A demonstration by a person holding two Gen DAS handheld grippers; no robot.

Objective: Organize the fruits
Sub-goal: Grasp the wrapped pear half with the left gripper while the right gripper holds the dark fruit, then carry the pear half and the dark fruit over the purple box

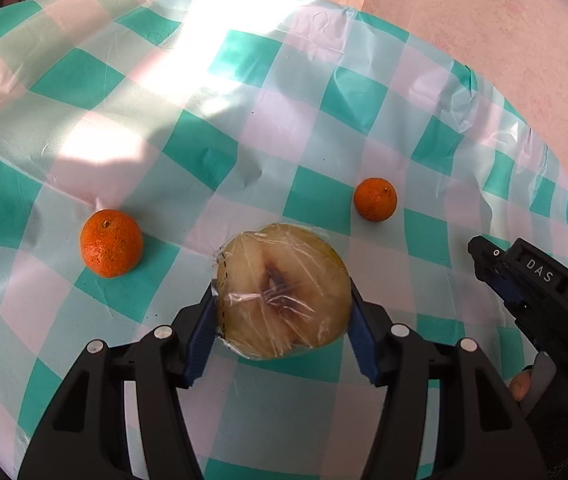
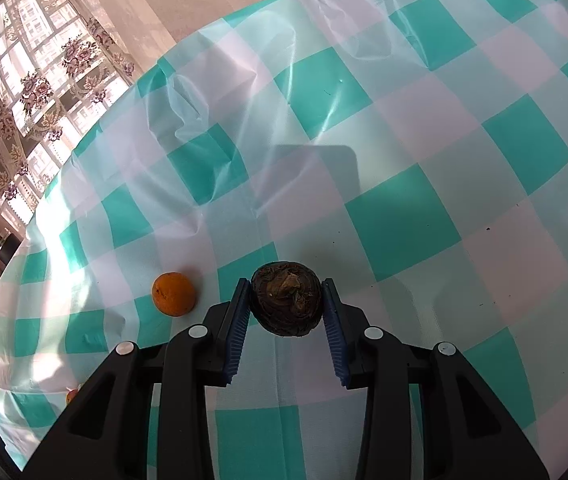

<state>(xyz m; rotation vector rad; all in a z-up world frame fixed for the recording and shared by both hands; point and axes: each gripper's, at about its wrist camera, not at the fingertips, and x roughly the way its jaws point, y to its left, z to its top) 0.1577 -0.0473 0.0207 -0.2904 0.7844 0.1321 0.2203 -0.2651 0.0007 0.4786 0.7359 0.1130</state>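
Sorting is looking barely begun: the left gripper [image 1: 284, 312] is clamping a wrapped half fruit [image 1: 284, 292] above the cloth [image 1: 324, 80], the right gripper [image 2: 286, 308] is pinching a dark fruit [image 2: 286, 304], while two oranges [image 1: 111, 248] are lying apart, ungathered.

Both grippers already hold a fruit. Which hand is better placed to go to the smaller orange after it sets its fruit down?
Probably the right gripper: the smaller orange lies just beside its dark fruit, while the left gripper holds the wrapped half fruit farther away.
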